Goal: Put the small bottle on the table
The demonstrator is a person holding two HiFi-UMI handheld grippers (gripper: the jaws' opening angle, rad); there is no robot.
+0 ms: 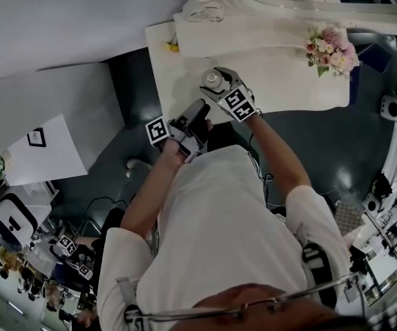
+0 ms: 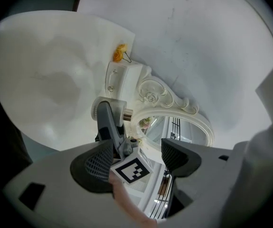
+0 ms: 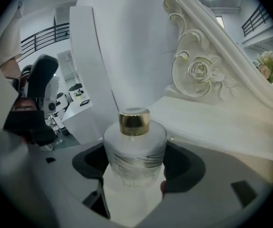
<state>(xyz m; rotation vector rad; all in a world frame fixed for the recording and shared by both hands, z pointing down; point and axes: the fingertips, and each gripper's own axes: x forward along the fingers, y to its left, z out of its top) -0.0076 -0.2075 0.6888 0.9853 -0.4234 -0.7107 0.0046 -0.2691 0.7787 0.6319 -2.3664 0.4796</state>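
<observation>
The small bottle [image 3: 134, 146] is frosted white with a gold cap. My right gripper [image 3: 136, 169] is shut on its body. In the head view the small bottle [image 1: 212, 78] is held upright over the front part of the white table [image 1: 295, 81], inside my right gripper [image 1: 217, 87]; whether its base touches the top is hidden. My left gripper [image 1: 199, 111] hovers just off the table's front edge, below and left of the right one. In its own view my left gripper [image 2: 134, 158] is open and holds nothing, looking at the bottle [image 2: 108, 110].
An ornate white mirror frame [image 3: 198, 72] stands along the table's back. Pink flowers [image 1: 331, 48] sit at the table's right end, and a small yellow object [image 1: 172, 45] at its left corner. White boxes [image 1: 46, 143] stand on the dark floor to the left.
</observation>
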